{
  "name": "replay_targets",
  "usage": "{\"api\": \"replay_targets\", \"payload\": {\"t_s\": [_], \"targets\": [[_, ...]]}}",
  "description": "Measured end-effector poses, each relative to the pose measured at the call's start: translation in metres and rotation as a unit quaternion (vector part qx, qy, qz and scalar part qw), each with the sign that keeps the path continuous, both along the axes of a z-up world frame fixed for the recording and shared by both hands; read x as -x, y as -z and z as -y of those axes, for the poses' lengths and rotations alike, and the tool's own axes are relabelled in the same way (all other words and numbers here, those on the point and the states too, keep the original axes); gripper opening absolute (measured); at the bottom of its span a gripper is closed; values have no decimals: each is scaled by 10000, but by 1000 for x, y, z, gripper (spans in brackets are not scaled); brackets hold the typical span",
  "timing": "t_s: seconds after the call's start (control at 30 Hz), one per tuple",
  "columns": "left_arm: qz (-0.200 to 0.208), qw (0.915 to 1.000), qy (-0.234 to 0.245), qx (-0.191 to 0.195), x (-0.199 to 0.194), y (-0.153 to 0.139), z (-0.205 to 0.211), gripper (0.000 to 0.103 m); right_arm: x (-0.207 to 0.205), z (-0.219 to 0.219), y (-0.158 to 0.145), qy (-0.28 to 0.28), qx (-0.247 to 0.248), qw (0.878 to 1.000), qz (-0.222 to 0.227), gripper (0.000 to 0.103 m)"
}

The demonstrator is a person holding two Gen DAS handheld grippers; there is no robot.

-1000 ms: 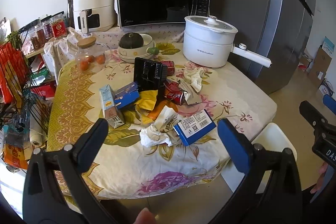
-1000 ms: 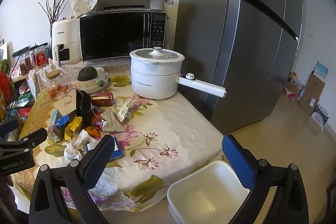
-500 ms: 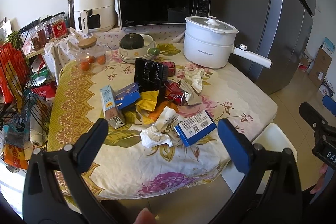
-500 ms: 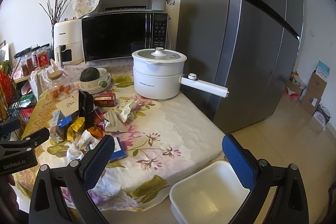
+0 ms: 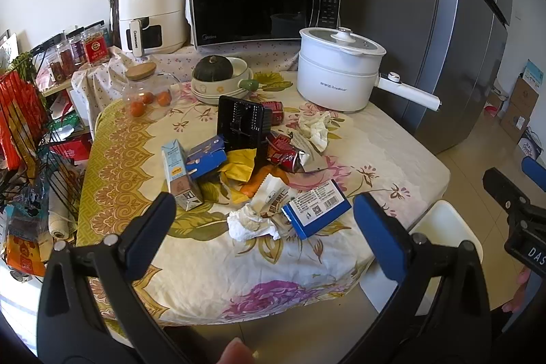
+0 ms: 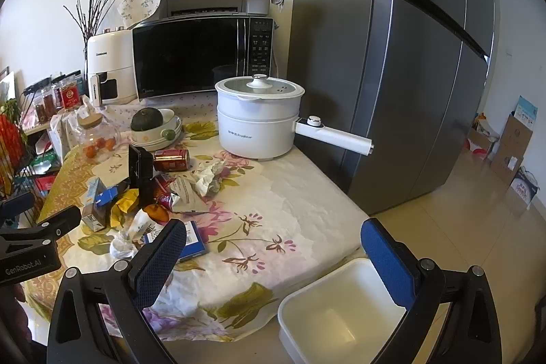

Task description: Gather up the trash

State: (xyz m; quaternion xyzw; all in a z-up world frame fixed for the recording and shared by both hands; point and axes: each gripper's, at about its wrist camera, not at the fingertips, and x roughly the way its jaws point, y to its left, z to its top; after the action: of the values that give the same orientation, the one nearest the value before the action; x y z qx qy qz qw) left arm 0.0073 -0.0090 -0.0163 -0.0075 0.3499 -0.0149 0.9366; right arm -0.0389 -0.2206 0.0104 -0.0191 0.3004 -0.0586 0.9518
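A heap of trash lies on the floral table: a blue box (image 5: 315, 207), a crumpled white tissue (image 5: 250, 223), a small milk carton (image 5: 179, 174), yellow wrappers (image 5: 240, 163), a crushed red can (image 5: 283, 153), a second red can (image 6: 171, 155) and crumpled paper (image 5: 315, 128). My left gripper (image 5: 264, 219) is open and empty, in front of the table's near edge, short of the tissue and blue box. My right gripper (image 6: 273, 253) is open and empty, above the table's right corner. A white empty bin (image 6: 336, 309) stands on the floor below it.
A black holder (image 5: 243, 125) stands amid the trash. A white electric pot (image 5: 336, 72) with a long handle, a bowl with a green squash (image 5: 218, 74), a glass jar (image 5: 146, 91), microwave (image 5: 262, 2) and air fryer (image 5: 150, 11) stand at the back. A grey fridge (image 6: 392, 63) is right; a wire rack (image 5: 30, 132) left.
Both grippers have crept slightly forward toward the table; the scene looks a little nearer. Both stay open and empty.
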Motion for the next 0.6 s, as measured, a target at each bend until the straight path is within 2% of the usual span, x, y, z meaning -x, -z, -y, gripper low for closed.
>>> {"api": "replay_targets", "payload": {"t_s": [0.6], "targets": [[27,10000,19,-58,0,0,3,103,0,1,1,-8,-121,9999,-46,103]]}}
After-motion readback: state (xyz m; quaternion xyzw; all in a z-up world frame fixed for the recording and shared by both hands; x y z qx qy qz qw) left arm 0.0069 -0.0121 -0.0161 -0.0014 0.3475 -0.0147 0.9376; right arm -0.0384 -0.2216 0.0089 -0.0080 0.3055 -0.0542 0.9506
